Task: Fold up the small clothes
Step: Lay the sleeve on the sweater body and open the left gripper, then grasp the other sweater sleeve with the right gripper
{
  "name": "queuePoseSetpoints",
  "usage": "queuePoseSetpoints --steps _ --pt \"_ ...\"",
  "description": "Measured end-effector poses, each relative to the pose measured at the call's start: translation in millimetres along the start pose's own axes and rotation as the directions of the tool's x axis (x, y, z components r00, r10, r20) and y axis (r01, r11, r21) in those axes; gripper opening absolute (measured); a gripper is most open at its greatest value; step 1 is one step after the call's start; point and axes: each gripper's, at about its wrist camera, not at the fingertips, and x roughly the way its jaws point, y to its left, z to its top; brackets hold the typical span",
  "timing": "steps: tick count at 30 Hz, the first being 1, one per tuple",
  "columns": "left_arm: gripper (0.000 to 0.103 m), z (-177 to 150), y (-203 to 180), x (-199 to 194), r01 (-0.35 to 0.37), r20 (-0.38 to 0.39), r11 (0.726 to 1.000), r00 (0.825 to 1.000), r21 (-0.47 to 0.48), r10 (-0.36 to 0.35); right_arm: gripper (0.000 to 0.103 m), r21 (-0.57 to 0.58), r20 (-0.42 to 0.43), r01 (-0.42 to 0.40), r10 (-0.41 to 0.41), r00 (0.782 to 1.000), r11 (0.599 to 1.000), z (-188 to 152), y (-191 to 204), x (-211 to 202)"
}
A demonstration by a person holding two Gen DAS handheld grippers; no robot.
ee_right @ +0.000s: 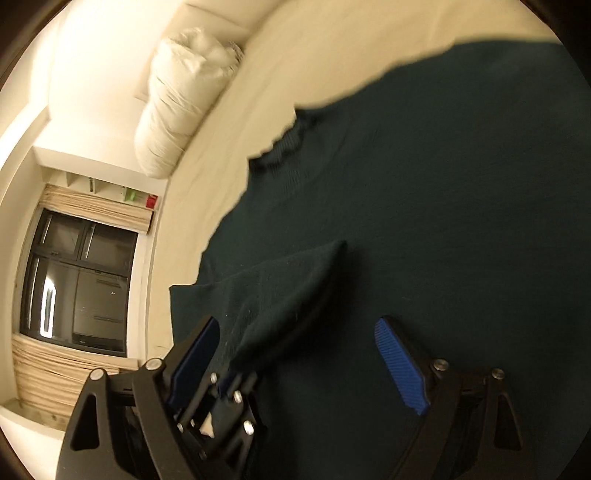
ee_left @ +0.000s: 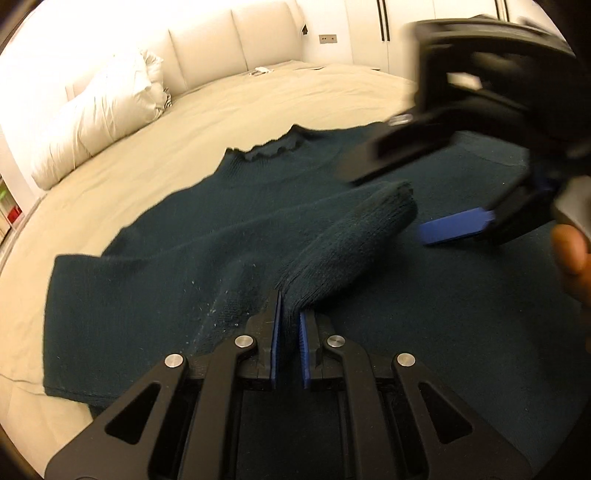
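A dark green knit sweater (ee_left: 207, 236) lies spread on the bed, its frilled collar (ee_left: 273, 149) toward the headboard. My left gripper (ee_left: 290, 325) is shut on the sweater's sleeve (ee_left: 354, 236), which is folded across the body with its cuff pointing away. My right gripper (ee_left: 402, 199) hovers open above the sweater at the right, empty. In the right wrist view the sweater (ee_right: 424, 192) fills the frame, the right gripper (ee_right: 295, 354) stands wide open, and the left gripper (ee_right: 225, 384) with the sleeve (ee_right: 280, 295) lies between its fingers.
The bed has a cream sheet (ee_left: 236, 103). A white pillow (ee_left: 99, 114) lies at the far left by the padded headboard (ee_left: 229, 37). White wardrobe doors (ee_left: 384, 22) stand behind. A dark window (ee_right: 77, 280) and shelf are at the left.
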Motion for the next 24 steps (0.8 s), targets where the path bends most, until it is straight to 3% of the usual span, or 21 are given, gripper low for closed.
queuePoseSetpoints --steps 2,4,6,8,12,14,16,20,24 --pt "0.008 6 0 10 -0.007 0.002 1.000 1.000 0.004 0.007 0.084 0.025 -0.027 0.004 -0.003 1.000 1.000 4 5 12" --pt "0.008 6 -1 10 -0.015 0.005 1.000 1.000 0.013 0.015 0.064 0.006 -0.056 -0.018 0.018 0.998 1.000 5 15 20" --pt "0.008 5 1 6 -0.002 0.015 1.000 1.000 0.008 0.002 0.032 -0.031 -0.101 -0.017 0.014 0.995 0.999 7 23 29" --pt "0.008 1 5 -6 0.037 0.016 0.999 0.999 -0.018 -0.037 0.015 -0.069 -0.090 0.017 -0.023 0.996 0.997 10 25 29" --pt "0.008 -13 30 -39 0.165 0.041 0.980 0.986 -0.114 -0.161 0.013 -0.120 -0.037 0.058 -0.063 0.997 0.991 24 20 9" --pt "0.008 -24 53 -57 0.200 0.076 0.963 0.979 -0.183 -0.189 0.013 -0.151 0.013 0.092 -0.091 0.996 0.984 37 17 -9" --pt "0.008 -33 75 -64 0.201 0.093 0.944 0.979 -0.263 -0.182 0.013 -0.165 0.042 0.119 -0.114 0.993 0.979 48 11 -25" --pt "0.008 -47 131 -66 0.149 0.123 0.870 0.987 -0.470 -0.102 0.013 -0.185 0.086 0.217 -0.204 0.975 0.959 66 -6 -43" --pt "0.008 -43 165 -63 0.098 0.096 0.828 0.994 -0.552 -0.053 0.013 -0.184 0.092 0.248 -0.234 0.968 0.951 72 -17 -41"
